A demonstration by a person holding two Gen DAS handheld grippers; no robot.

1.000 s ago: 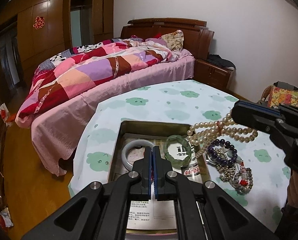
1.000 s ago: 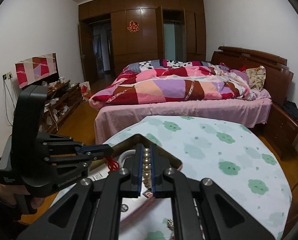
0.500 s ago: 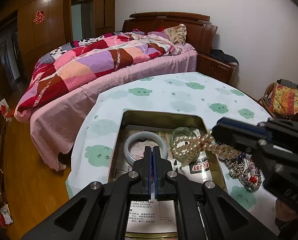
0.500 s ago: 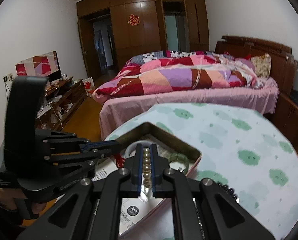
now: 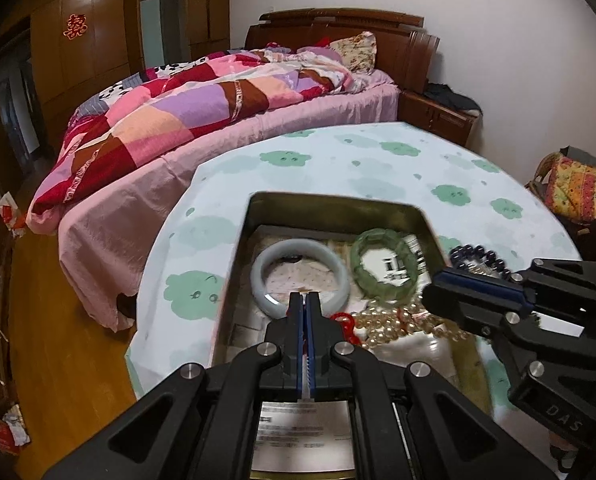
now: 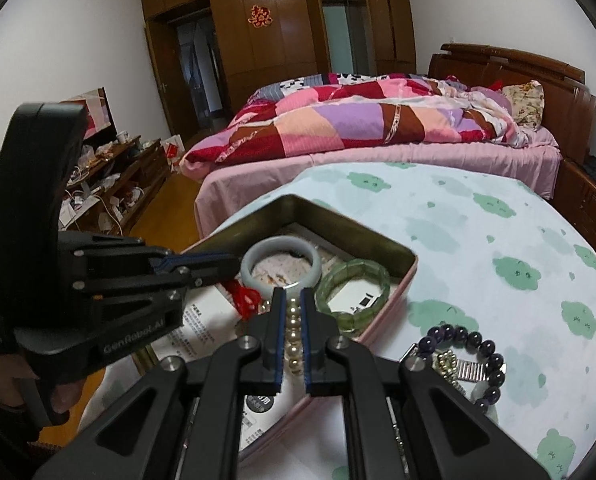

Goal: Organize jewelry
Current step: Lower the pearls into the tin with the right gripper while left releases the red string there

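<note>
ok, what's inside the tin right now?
Inside the tin: white bangle, green bangle, pearl strand pinched by the right gripper, red tassel, printed papers. The grippers cover the near end.

2 bangles (image 5: 299,276) in tin (image 5: 330,200), bead bracelet (image 6: 464,350) beside it

Print on the paper sheets (image 5: 302,432) in the tin (image 6: 412,268) too blurred to read, pearl strand (image 6: 293,334) partly behind the right tool (image 6: 292,300).
</note>
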